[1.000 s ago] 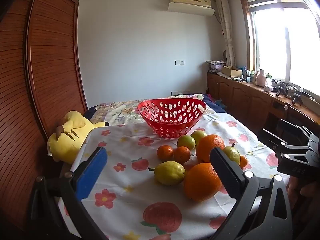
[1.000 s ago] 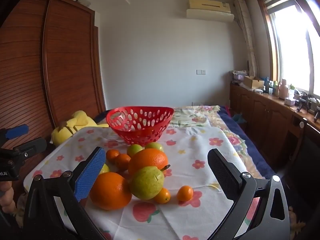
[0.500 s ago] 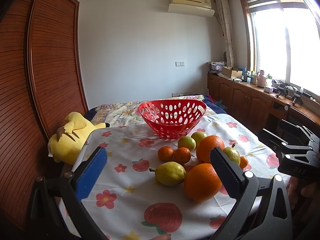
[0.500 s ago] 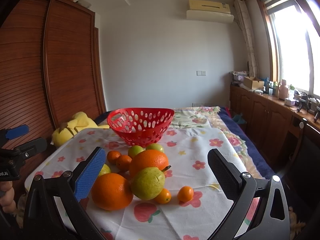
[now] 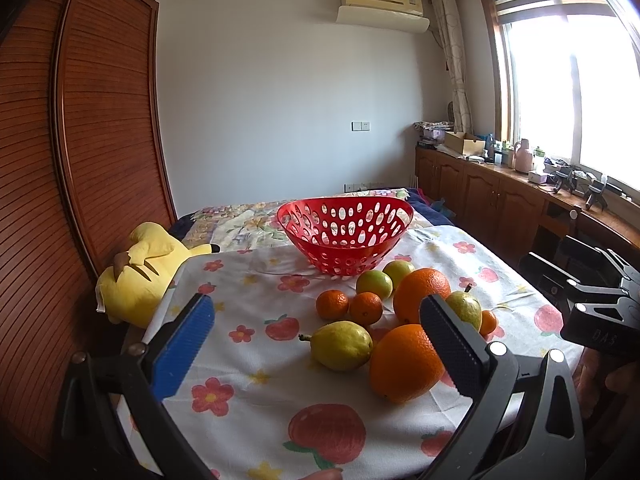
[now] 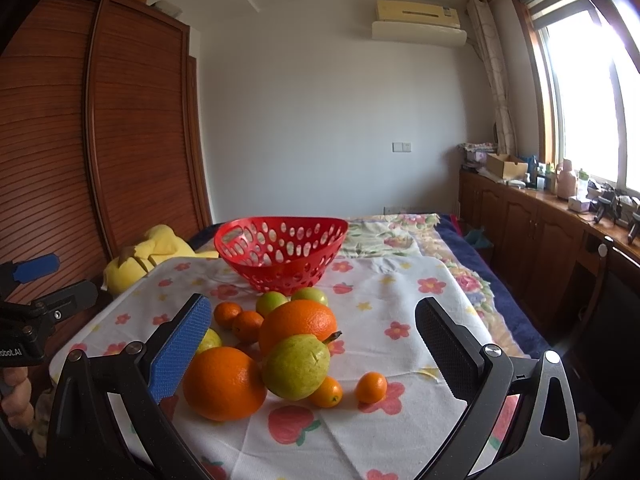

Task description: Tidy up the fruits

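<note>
I am holding my left gripper (image 5: 316, 344) level above the near edge of the table, its jaws spread wide and gripping nothing. My right gripper (image 6: 312, 340) is hovering the same way beside it — fingers parted, nothing between them.

Just ahead of the left gripper a yellow pear (image 5: 342, 345) is lying on its side, touching a big orange (image 5: 406, 364) that is sitting right by the black finger (image 5: 452, 340). Ahead of the right gripper a green pear (image 6: 296, 366) is leaning against a second big orange (image 6: 298, 320), with two kumquats (image 6: 371, 387) just beside it. Further out, two tangerines (image 5: 332, 304) and two green fruits (image 5: 374, 284) are clustering in front of the red basket (image 5: 344, 236), which is standing at the far side of the table.

A flower-print cloth (image 5: 240, 360) is covering the table. Off to my left a yellow plush toy (image 5: 140, 268) is resting against the wooden wardrobe (image 5: 80, 160) — to my right, low cabinets (image 6: 540, 240) are running under a bright window (image 5: 560, 92).
</note>
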